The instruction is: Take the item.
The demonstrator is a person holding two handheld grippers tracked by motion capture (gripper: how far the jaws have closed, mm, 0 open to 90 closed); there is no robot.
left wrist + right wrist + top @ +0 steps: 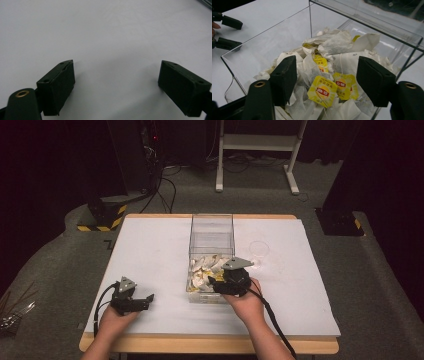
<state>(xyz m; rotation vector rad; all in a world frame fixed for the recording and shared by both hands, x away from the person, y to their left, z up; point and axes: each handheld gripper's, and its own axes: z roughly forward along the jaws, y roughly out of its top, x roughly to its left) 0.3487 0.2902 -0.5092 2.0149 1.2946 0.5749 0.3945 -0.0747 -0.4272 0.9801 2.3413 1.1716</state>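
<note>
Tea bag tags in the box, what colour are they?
Yellow with a red patch, clearest in the right gripper view: tea bag tags.

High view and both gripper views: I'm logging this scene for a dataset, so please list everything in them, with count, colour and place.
Table: one, white top with a wooden edge, centre of the high view.
Clear box: one, transparent, open-topped, mid-table.
Tea bags: a pile, too many to count, white paper with yellow tags, inside the box.
Clear cup: one, transparent, on the table right of the box.
White frame: one, on the floor beyond the table.
Hazard-striped base: one, black and yellow, floor at far left.
Left gripper: one, black, fingers open, near left of the table.
Right gripper: one, black, fingers open over the tea bags.
Hands: two, one holding each gripper.
</note>
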